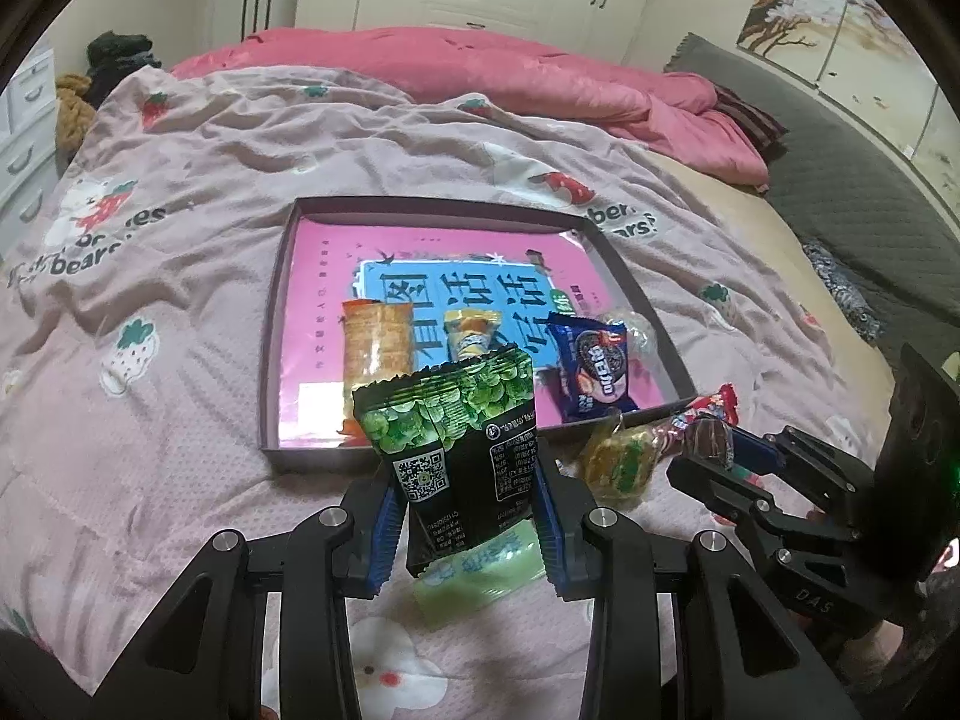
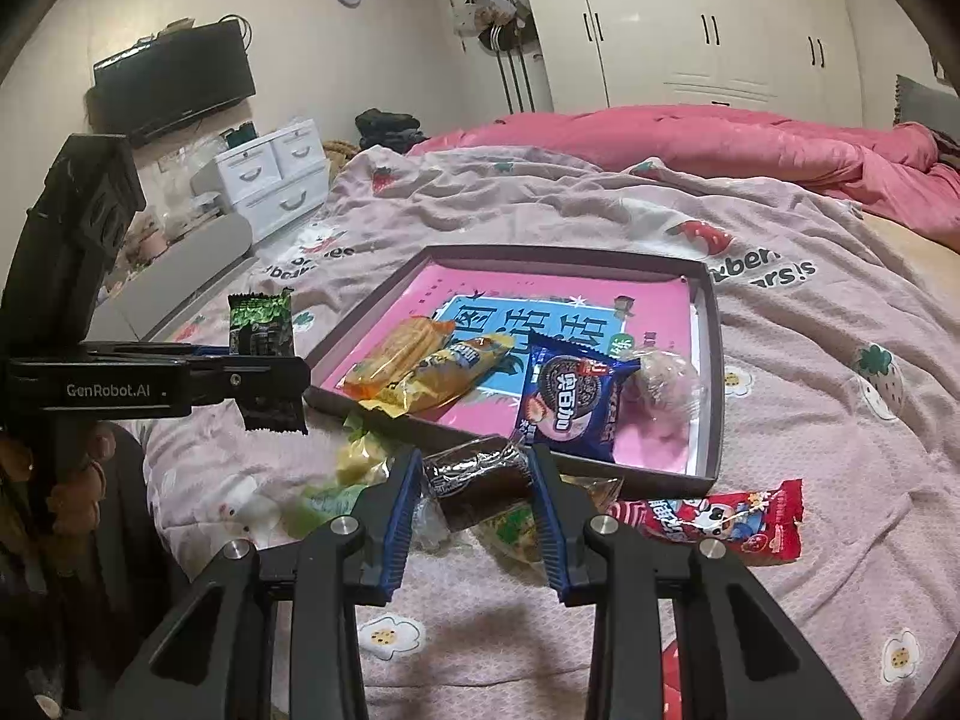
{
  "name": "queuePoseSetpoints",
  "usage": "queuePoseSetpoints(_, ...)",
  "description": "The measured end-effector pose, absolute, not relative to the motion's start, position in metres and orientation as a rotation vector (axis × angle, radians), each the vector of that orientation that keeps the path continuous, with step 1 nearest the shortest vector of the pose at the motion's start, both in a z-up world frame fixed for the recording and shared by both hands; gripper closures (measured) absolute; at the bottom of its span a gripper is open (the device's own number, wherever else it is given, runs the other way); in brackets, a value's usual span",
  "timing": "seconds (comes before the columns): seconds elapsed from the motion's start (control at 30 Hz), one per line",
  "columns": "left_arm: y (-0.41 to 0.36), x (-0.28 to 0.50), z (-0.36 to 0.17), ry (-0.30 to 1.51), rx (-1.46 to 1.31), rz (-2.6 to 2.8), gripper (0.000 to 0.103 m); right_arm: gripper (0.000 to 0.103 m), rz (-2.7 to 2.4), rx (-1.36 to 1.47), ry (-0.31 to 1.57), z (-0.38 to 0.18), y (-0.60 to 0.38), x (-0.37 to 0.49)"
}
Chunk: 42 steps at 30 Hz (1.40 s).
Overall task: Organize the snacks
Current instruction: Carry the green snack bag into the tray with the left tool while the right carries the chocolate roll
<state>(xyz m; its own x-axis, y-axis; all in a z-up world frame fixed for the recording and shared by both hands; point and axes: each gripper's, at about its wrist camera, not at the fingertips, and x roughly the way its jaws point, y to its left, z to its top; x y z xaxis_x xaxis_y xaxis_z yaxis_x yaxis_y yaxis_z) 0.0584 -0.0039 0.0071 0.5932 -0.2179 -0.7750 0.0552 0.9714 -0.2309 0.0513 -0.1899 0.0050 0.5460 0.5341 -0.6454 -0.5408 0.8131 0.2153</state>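
Observation:
My left gripper is shut on a black and green pea snack packet, held upright above the bed just in front of the tray. My right gripper is shut on a dark chocolate cake wrapper, held near the tray's front edge. The tray holds an orange cracker pack, a yellow pack, a blue Oreo pack and a clear-wrapped sweet. Each gripper shows in the other's view: the left gripper and the right gripper.
On the pink quilt in front of the tray lie a red candy packet, a clear-wrapped green and yellow snack and a pale green packet. A pink duvet is heaped at the bed's far side. White drawers stand left.

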Motion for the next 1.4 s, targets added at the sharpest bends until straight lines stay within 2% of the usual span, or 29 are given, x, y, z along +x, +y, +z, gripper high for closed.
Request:
queuePoseSetpoints(0.7,-0.044,0.092,-0.006,0.947,-0.159,-0.215,0.063,0.067,0.572,0.045,0.761,0.004,-0.210,0.069)
queuePoseSetpoints(1.4,-0.046,0.125,-0.035,0.985,-0.152,-0.190,0.063,0.067,0.532,0.053,0.767,-0.002,-0.218,0.082)
